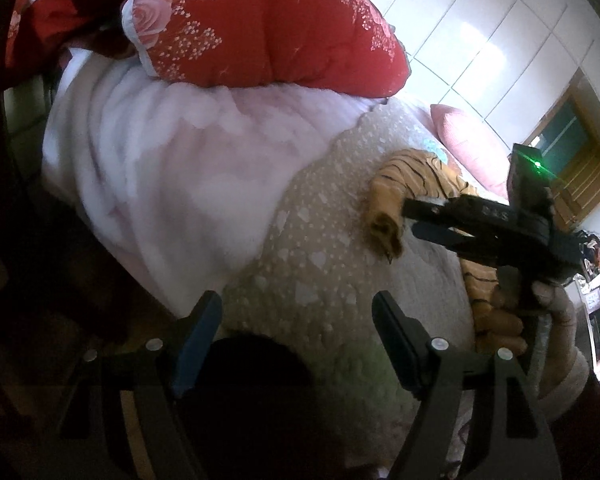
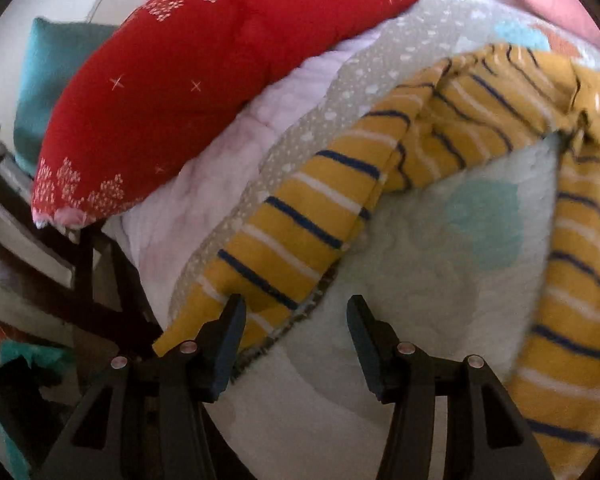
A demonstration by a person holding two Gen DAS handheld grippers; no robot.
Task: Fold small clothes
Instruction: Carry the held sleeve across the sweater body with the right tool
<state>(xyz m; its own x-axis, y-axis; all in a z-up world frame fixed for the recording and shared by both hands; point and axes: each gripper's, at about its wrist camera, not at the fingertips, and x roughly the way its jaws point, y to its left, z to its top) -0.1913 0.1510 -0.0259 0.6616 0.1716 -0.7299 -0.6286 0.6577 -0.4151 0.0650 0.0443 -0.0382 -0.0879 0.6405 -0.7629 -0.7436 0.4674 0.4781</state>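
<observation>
One red pillow (image 2: 220, 80) tops the patterned bedspread (image 1: 320, 240)

Striped garment (image 2: 312, 216): right portion runs off frame edge, motion-blurred. In left wrist view, right gripper (image 1: 410, 216) covers garment's middle. Dark blurred mass at left edge, unidentifiable.

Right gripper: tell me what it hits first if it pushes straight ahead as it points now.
Probably the pale fleece blanket between its open fingers. The right gripper points there, with the yellow striped garment's sleeve just beside the left finger, so depth is uncertain.
</observation>
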